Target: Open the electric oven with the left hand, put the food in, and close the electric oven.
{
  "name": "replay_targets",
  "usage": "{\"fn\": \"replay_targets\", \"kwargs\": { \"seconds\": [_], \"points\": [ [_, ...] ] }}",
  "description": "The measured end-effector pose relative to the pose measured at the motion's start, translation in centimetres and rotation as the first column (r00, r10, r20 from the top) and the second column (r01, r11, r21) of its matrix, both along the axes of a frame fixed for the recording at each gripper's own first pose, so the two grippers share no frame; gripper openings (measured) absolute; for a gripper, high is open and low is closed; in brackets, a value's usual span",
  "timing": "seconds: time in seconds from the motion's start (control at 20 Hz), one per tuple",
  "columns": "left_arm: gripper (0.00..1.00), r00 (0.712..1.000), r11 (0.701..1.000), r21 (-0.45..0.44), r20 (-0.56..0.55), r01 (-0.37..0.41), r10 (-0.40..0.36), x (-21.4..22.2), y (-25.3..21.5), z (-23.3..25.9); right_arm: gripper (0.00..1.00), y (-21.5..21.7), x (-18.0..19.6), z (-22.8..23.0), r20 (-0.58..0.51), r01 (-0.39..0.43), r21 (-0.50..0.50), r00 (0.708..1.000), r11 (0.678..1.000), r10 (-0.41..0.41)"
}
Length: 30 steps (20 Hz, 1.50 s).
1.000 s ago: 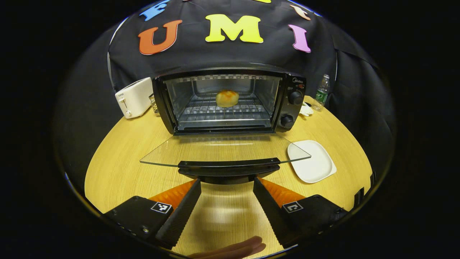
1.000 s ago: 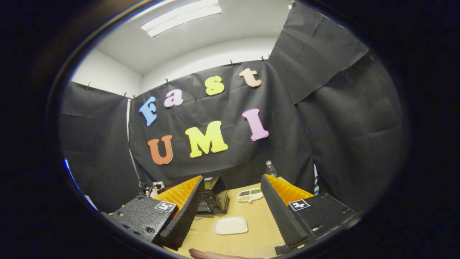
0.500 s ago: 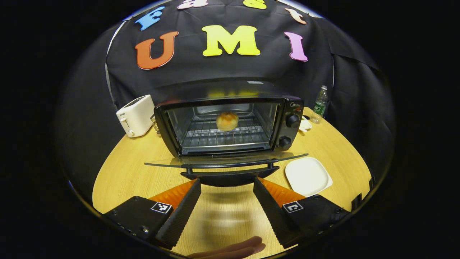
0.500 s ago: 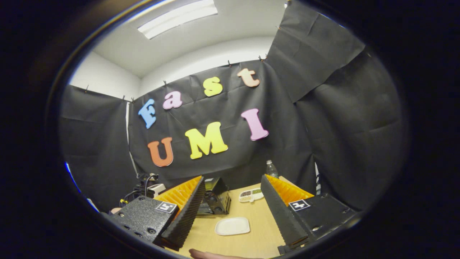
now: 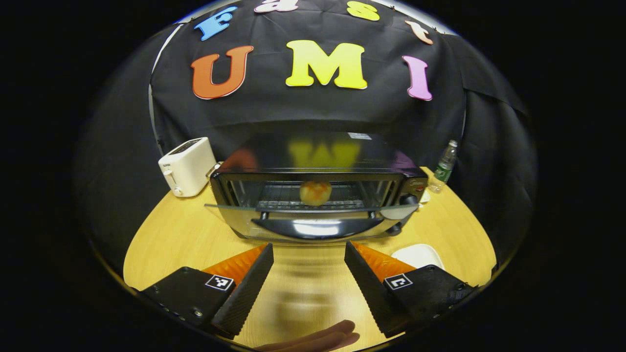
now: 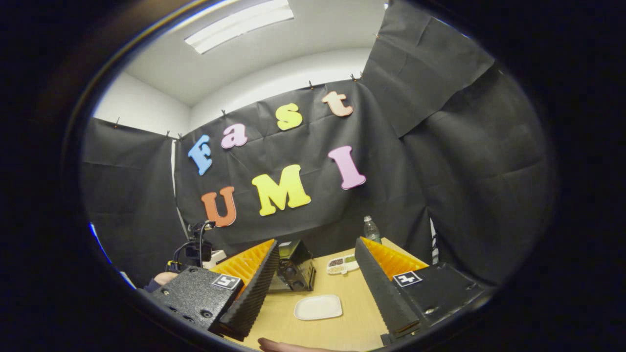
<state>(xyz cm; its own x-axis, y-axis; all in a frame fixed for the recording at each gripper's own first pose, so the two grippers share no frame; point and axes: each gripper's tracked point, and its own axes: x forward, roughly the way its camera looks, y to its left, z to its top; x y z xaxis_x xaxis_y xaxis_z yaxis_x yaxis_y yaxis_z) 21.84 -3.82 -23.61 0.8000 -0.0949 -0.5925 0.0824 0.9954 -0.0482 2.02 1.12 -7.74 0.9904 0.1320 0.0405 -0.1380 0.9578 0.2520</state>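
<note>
1. Two spread fingers frame the bottom of the left gripper view: the left gripper [image 5: 309, 254] stands with its jaws wide apart and holds nothing, poised just in front of the electric oven [image 5: 315, 188] on the wooden table [image 5: 161, 234]. The oven's glass door [image 5: 313, 209] is partly raised, neither flat down nor shut, with its dark handle [image 5: 315, 227] facing the camera and close above the fingertips; whether the fingers touch the handle cannot be told. A golden bun [image 5: 315, 192] sits on the wire rack inside the oven, seen through the gap above the door. A white toaster [image 5: 187, 165] stands to the oven's left, a water bottle [image 5: 445, 166] to its right near the black cloth wall, and a white plate [image 5: 418, 254] lies on the table, partly behind one finger. A person's fingers [image 5: 318, 337] show at the bottom edge.

2. In the right gripper view, the right gripper [image 6: 317, 266] is tilted up toward the wall and ceiling, its jaws apart and empty. Between its fingers show the oven [image 6: 293, 268] from the side, the white plate [image 6: 318, 307] on the table [image 6: 342, 327], a small divided tray [image 6: 343, 264] and the bottle [image 6: 371, 229]. The other gripper's camera rig [image 6: 198, 247] and the hand [image 6: 164, 278] holding it appear at the left.
</note>
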Motion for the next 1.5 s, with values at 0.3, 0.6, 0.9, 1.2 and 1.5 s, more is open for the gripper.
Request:
{"fn": "replay_targets", "kwargs": {
  "seconds": [0.3, 0.6, 0.9, 1.2, 1.5],
  "points": [
    [0.96, 0.998, 0.997, -0.061, -0.041, -0.043, 0.04, 0.5, 0.6, -2.3, 0.93, -0.5, 0.3, -0.7, -0.011, 0.01, -0.018, 1.0, 1.0, -0.011],
    [0.93, 0.999, 0.998, -0.064, 0.043, -0.022, 0.025, -1.5, 0.8, 0.4, 0.93, -0.3, 0.6, -1.4, -0.033, 0.01, -0.02, 0.999, 1.0, -0.01],
    [0.93, 0.98, 0.999, -0.051, 0.2, 0.017, -0.007, -4.9, 0.5, 5.6, 0.93, 0.1, 0.2, -1.1, -0.024, 0.007, -0.025, 1.0, 1.0, -0.008],
    [0.93, 0.944, 0.997, -0.069, 0.33, 0.022, 0.002, -9.3, 0.7, 10.3, 0.93, 0.5, 0.0, -0.9, -0.024, 0.005, -0.041, 1.0, 0.999, -0.006],
    [0.93, 0.881, 0.999, -0.028, 0.473, -0.021, 0.032, -13.0, 1.9, 15.4, 0.93, 1.6, -0.7, -0.3, -0.015, -0.004, -0.059, 1.0, 0.998, 0.003]
  ]
}}
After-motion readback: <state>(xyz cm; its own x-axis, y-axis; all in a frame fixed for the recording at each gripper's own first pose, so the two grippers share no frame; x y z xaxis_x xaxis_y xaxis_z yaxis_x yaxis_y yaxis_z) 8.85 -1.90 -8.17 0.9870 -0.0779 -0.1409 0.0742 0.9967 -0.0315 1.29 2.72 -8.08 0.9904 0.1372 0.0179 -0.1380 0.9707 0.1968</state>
